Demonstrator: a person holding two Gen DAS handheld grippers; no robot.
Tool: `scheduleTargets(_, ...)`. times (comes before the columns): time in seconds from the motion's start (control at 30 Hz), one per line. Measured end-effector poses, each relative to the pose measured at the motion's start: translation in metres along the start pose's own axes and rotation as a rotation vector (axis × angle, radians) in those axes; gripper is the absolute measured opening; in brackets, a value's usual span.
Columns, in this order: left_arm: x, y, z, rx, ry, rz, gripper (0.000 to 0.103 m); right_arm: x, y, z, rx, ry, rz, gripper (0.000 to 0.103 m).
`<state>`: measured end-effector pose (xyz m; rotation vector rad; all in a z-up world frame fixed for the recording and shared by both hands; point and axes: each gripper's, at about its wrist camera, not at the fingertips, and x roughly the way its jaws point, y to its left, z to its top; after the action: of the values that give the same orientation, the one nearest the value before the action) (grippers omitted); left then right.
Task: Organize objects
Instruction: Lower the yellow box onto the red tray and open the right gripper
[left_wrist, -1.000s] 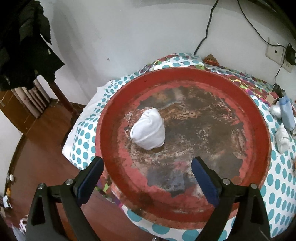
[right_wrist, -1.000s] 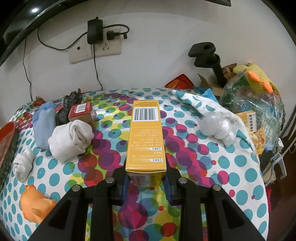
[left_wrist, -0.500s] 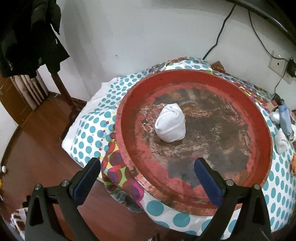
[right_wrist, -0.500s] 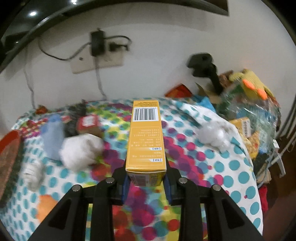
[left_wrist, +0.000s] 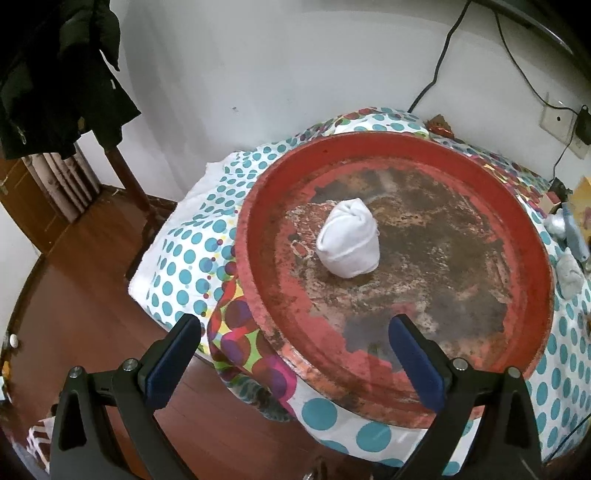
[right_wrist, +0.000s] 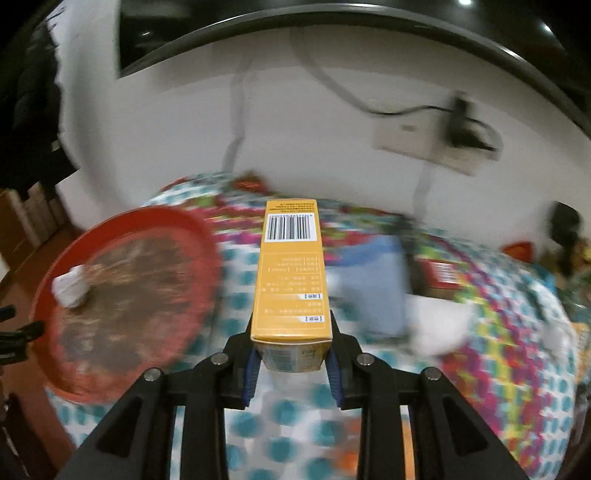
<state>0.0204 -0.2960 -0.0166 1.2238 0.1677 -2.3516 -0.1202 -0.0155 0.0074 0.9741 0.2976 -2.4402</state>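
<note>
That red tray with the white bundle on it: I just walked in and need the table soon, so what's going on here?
Someone is tidying the table with a handheld gripper in each hand. The right gripper is shut on a yellow box, with the red tray off to its left. The left gripper hangs open and empty over the tray's near edge. One rolled white sock already lies in the tray; more socks and boxes are on the spotted cloth.

White wall (left_wrist: 295, 74), wooden floor (left_wrist: 85, 295)

home, probably bedroom | dotted cloth (left_wrist: 184, 258) | hanging coat (left_wrist: 55, 74) | wood floor (left_wrist: 74, 314)
</note>
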Motion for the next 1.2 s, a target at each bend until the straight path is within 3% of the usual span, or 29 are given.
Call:
scheduleTargets(0.17,0.002,0.001,0.000,-0.004,0.008,-0.004,0.102,0.021,0.069,0.005,-0.068,0.043,0.065,0.030)
scheduleTargets(0.37,0.003,0.003,0.001,-0.015,0.011,-0.010,0.102,0.059,0.104,0.014,-0.110,0.097,0.077,0.030)
scheduleTargets(0.73,0.006,0.005,0.001,-0.025,0.020,-0.015,0.102,0.101,0.123,0.024,-0.129,0.184,0.041,0.030)
scheduleTargets(1.2,0.008,0.003,0.001,-0.019,0.029,-0.018,0.102,0.105,0.138,0.026,-0.136,0.206,0.037,0.031)
